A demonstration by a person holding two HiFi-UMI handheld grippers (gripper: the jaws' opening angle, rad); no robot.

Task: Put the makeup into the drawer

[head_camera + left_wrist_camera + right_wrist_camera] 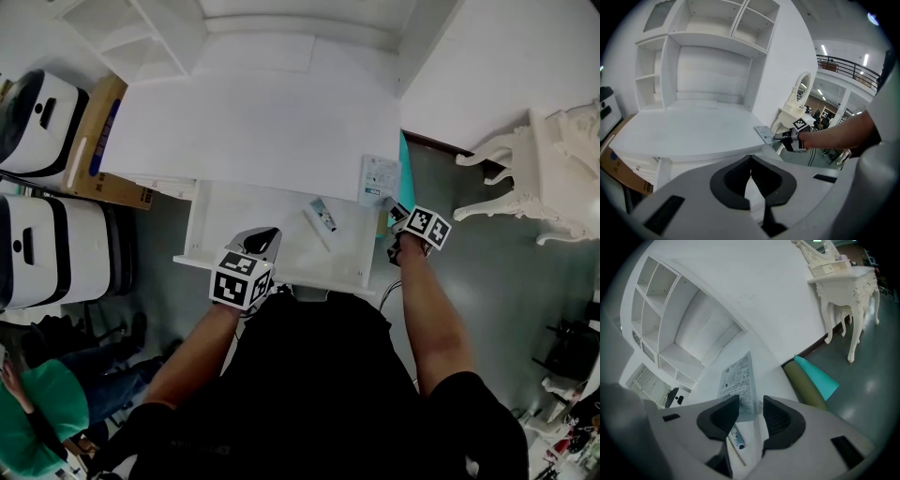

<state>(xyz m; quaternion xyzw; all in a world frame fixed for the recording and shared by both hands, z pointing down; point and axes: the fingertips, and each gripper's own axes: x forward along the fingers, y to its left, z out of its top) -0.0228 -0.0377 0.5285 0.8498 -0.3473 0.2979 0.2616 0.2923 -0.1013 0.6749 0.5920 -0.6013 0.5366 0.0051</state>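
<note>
Two makeup pieces, a small tube (322, 215) and a thin stick (317, 234), already lie in the open drawer (225, 211) in the head view. A flat printed packet (379, 180) rests on the desk (262, 122) just above the drawer's right end. The right gripper (398, 217) is just beside the packet, and the left gripper (265, 234) hangs over the drawer's front left corner. In the left gripper view its pads meet at the tips with nothing clamped. In the right gripper view the jaws stand wide apart, the packet's near end between them and untouched, with tube and stick down in the drawer below. The packet looks light, stiff and slick, probably thin card that dents easily, so a gentle pinch across its flat faces at that near end seems best.
</note>
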